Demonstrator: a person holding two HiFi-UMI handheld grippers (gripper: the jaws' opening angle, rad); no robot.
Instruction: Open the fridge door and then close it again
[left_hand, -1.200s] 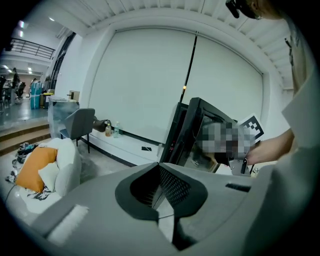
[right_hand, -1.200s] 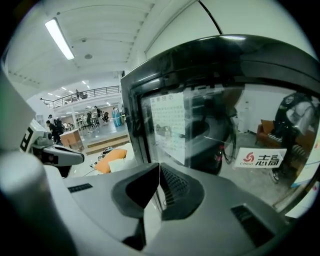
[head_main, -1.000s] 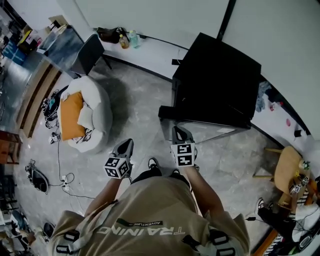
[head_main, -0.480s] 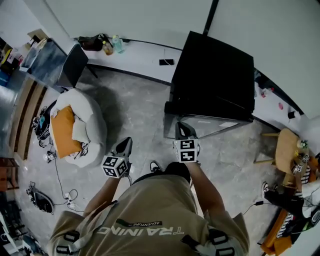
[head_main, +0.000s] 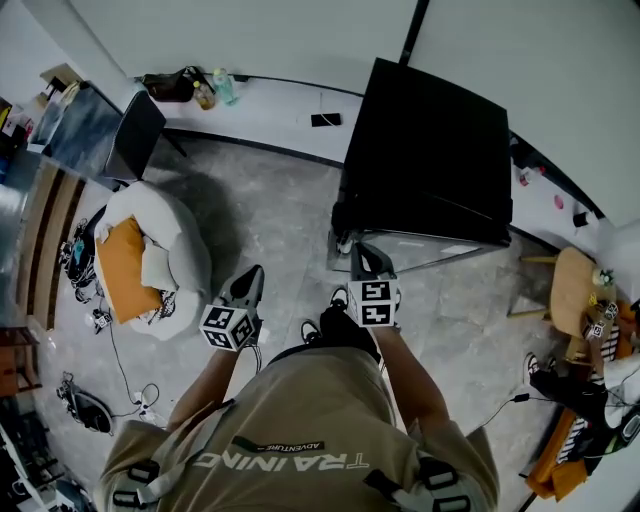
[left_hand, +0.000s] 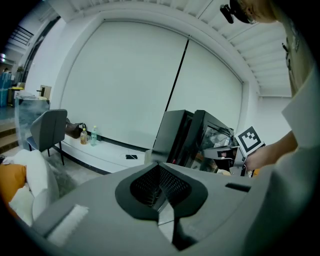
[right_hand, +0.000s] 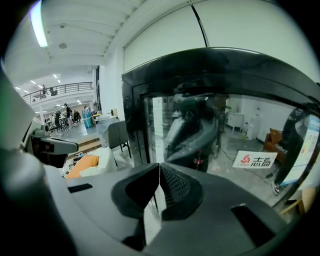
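So, that boxy black fridge (head_main: 430, 150) sits right in front of you by the white wall (head_main: 250, 35), and its glass door (right_hand: 225, 130) looks shut, so I'd say you're on the approach. Your right gripper (head_main: 362, 258) hangs near the glass, left gripper (head_main: 252, 278) off to the side, both with jaws pinched together on nothing. Next you'd need to spread the right jaws and find the door's edge.
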